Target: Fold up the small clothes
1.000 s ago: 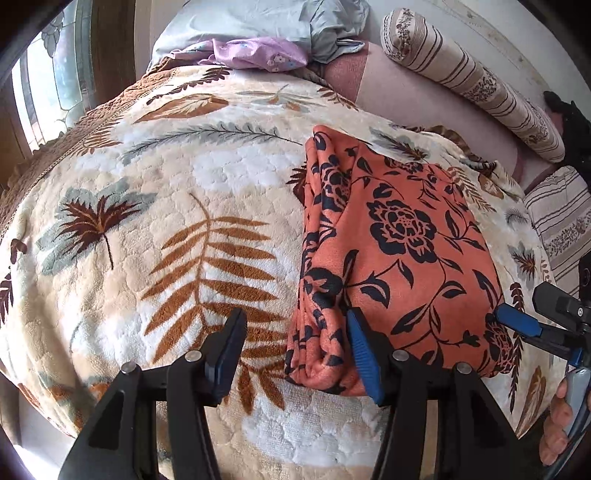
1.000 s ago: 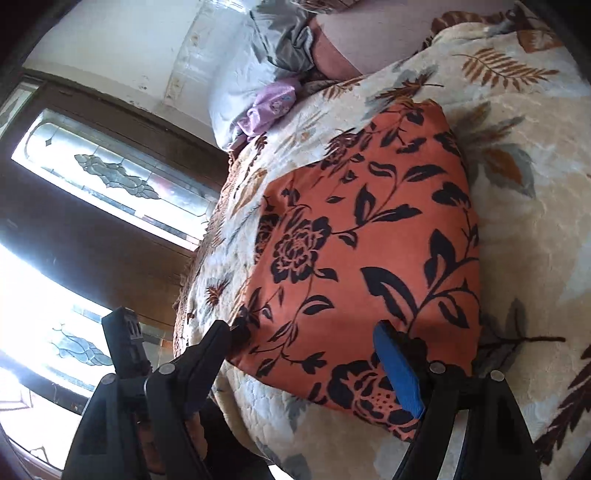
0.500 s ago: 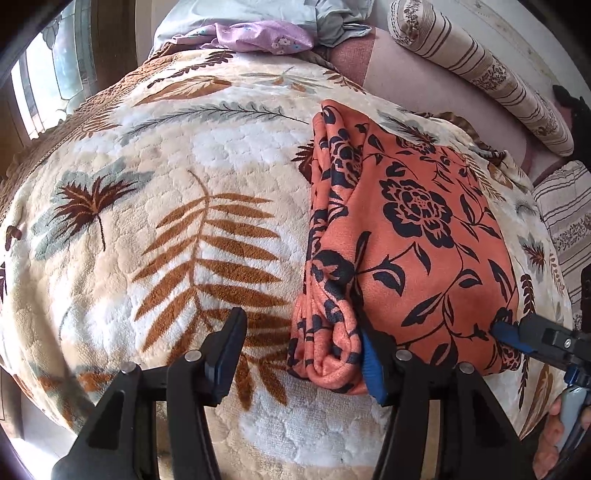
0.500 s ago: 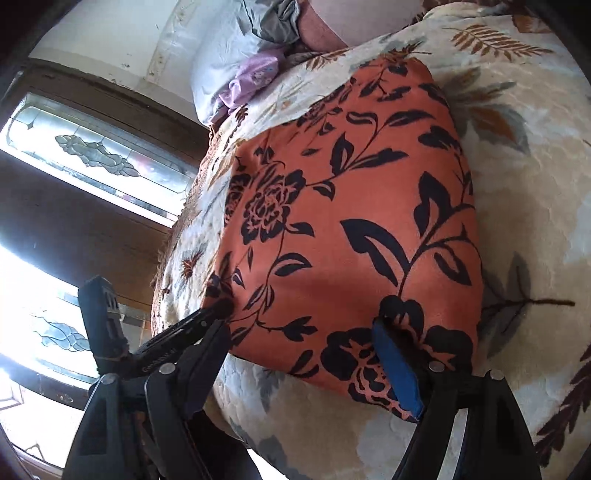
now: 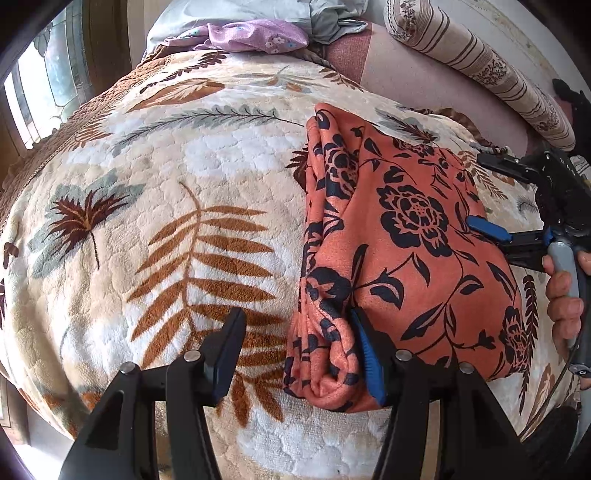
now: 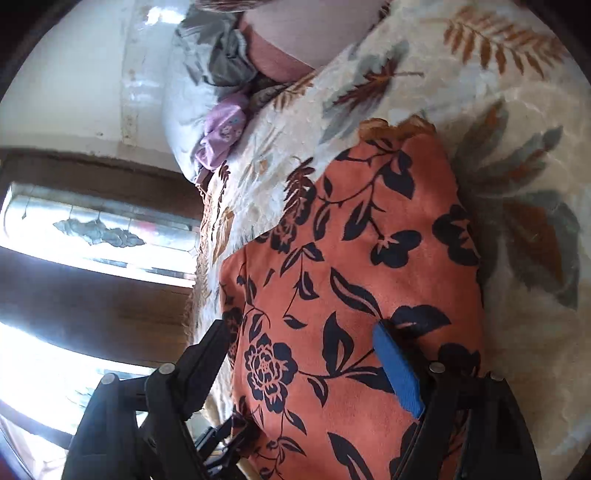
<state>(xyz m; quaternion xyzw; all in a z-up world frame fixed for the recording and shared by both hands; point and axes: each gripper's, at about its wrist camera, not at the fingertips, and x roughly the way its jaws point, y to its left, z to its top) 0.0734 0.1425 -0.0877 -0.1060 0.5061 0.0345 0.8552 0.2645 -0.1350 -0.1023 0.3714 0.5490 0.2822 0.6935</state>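
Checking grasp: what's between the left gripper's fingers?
Left wrist view: the rolled edge of the orange garment sits beside the blue-padded finger of the left gripper; bare blanket fills the rest up to the other finger.

A bed fills the scene, covered by a cream plush blanket (image 5: 155,192) printed with brown and grey-green leaves. At its head lie a striped bolster pillow (image 5: 480,70), a pale blue pillow (image 5: 236,14) and a crumpled lilac cloth (image 5: 255,35). Bright daylight enters a dark wood-framed patterned-glass window (image 6: 92,229) beside a white wall (image 6: 85,66).
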